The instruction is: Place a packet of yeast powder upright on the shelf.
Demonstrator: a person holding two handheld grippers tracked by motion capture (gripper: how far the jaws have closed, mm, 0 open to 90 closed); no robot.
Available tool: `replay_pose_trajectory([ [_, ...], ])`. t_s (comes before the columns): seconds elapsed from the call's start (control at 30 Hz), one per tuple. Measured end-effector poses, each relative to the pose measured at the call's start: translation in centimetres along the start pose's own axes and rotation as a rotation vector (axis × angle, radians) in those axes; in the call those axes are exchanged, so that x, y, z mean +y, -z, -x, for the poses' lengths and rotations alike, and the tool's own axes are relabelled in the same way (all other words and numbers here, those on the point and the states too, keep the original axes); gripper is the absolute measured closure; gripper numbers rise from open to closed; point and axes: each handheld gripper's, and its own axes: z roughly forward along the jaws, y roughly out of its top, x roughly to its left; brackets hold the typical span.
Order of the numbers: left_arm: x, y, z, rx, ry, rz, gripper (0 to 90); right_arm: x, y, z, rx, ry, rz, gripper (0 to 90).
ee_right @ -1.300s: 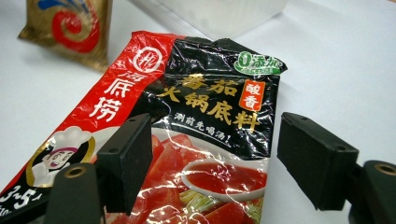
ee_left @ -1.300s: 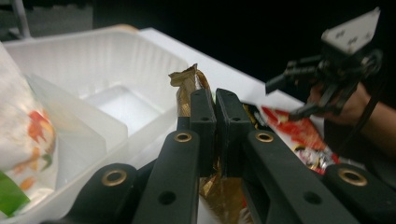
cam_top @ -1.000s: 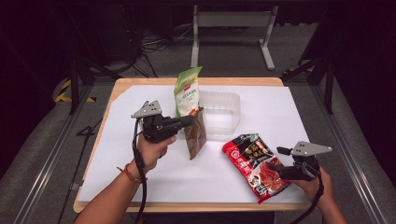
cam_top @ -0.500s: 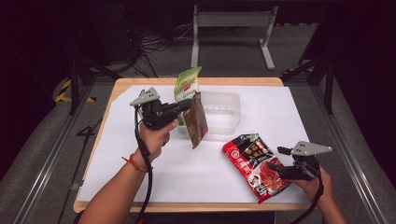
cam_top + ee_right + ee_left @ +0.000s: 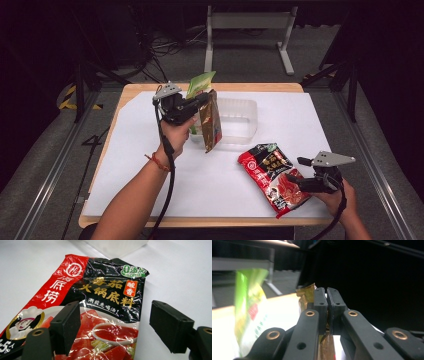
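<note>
Brown pouch is held pinched at its top edge, hanging above the table beside the clear tub, by the left gripper – farther right, the right gripper is spread wide at the red sauce packet, nothing gripped.

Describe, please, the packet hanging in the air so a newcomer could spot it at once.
Start at the white table and find the clear tub near its far edge. Just left of it, the left tool pinches a brown packet by its top; the red packet lies flat.
</note>
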Motion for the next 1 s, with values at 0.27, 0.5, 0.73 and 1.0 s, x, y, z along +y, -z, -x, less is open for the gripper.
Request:
replay_pose_trajectory([
  [0.27,0.8,-0.9,-1.0,0.088,0.035,0.025,87.1,-0.1,0.1,0.2,0.001,-0.006,0.004,25.4],
  [0.5,1.5,-0.4,-1.2,0.113,0.031,0.066,87.1,-0.1,0.0,0.2,0.007,-0.008,0.003,25.3],
  [0.73,1.2,-2.3,-0.9,0.103,0.023,0.069,87.1,-0.1,0.0,0.1,0.004,-0.003,-0.001,25.3],
  [1.0,-1.2,-3.7,-1.6,0.086,0.026,0.044,86.1,-0.2,0.0,0.2,0.006,-0.009,0.005,25.2],
])
